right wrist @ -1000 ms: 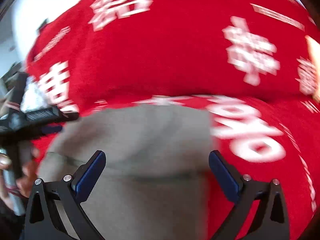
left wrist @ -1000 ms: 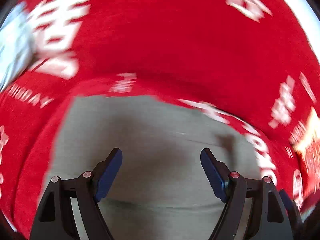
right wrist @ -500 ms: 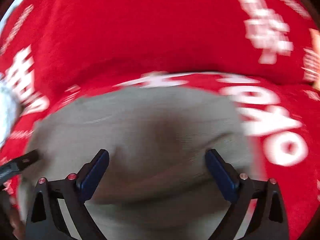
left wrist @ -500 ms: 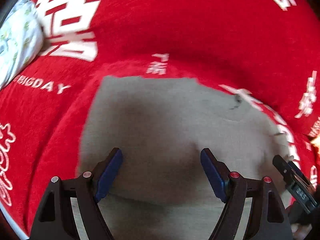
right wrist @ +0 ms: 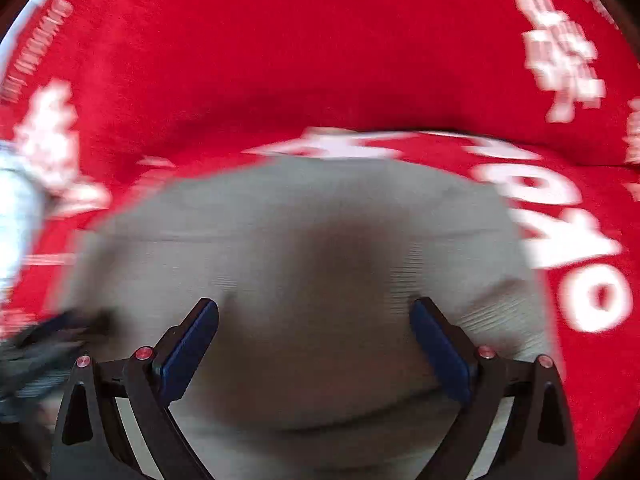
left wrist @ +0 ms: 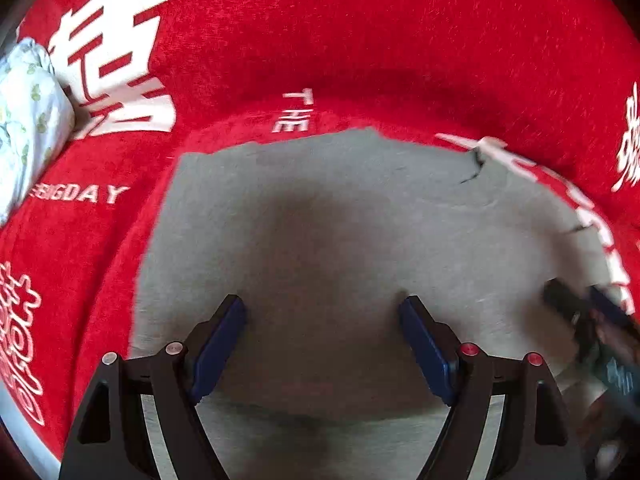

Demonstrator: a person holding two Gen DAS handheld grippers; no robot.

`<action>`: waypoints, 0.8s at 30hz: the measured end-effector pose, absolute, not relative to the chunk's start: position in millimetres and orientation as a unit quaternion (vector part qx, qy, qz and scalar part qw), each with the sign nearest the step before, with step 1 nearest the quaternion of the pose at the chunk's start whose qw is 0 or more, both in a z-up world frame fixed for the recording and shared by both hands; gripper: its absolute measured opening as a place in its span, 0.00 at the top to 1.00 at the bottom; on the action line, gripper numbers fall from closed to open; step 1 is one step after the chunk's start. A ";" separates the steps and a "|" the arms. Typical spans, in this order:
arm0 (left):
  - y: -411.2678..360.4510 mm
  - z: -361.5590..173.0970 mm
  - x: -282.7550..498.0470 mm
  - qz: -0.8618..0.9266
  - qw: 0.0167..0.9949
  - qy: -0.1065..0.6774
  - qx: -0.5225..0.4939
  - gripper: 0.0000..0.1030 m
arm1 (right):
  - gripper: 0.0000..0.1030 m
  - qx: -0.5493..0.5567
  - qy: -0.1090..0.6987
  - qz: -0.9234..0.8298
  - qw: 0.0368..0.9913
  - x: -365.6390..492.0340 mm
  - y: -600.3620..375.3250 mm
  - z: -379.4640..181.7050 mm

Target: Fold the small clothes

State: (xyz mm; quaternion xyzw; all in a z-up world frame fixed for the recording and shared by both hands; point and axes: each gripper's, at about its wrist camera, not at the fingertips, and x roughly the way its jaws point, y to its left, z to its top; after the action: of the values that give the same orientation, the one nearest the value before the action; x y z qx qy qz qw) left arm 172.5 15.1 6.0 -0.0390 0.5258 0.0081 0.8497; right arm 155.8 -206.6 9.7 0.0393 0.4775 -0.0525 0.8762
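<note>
A grey-beige small garment lies flat on a red cloth with white lettering. It also fills the lower half of the right wrist view, which is blurred. My left gripper is open and empty just above the garment's near left part. My right gripper is open and empty over its near right part. The right gripper shows blurred at the right edge of the left wrist view. The left gripper shows blurred at the left edge of the right wrist view.
A pale blue patterned bundle of cloth lies on the red cloth at the far left, also blurred in the right wrist view. The cloth's pale edge runs at the lower left.
Both grippers have pulled back from the garment, so more of it shows in each view. Both stay open and empty. The garment lies still.
</note>
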 end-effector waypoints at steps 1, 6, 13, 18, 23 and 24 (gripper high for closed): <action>18.4 6.7 170.1 0.004 0.850 0.524 -0.044 0.21 | 0.06 0.015 0.470 -0.092 0.877 152.0 -211.5 11.5; 11.0 12.3 145.4 0.005 0.858 0.511 -0.054 0.21 | 0.05 0.054 0.440 -0.037 0.896 117.8 -215.4 32.4; -0.7 4.2 84.7 -0.017 0.858 0.513 -0.018 0.10 | 0.04 0.000 0.455 0.027 0.890 52.5 -180.5 8.0; 0.9 3.5 14.1 -0.018 0.885 0.465 0.021 0.03 | 0.01 -0.038 0.423 0.040 0.904 -9.0 -171.3 5.8; 15.2 -1.1 -40.5 -0.032 0.888 0.459 0.001 0.00 | 0.01 -0.062 0.400 0.052 0.913 -74.4 -178.6 4.5; 14.2 -2.7 -48.1 -0.036 0.887 0.460 0.008 0.00 | 0.01 -0.063 0.399 0.052 0.913 -83.3 -179.5 4.0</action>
State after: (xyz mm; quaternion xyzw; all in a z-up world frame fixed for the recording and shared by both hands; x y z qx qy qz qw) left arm -48.1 14.2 -2.7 0.0080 0.4600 -0.0356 0.8872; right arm -83.3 -179.5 4.0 -0.0632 0.3988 0.0524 0.9133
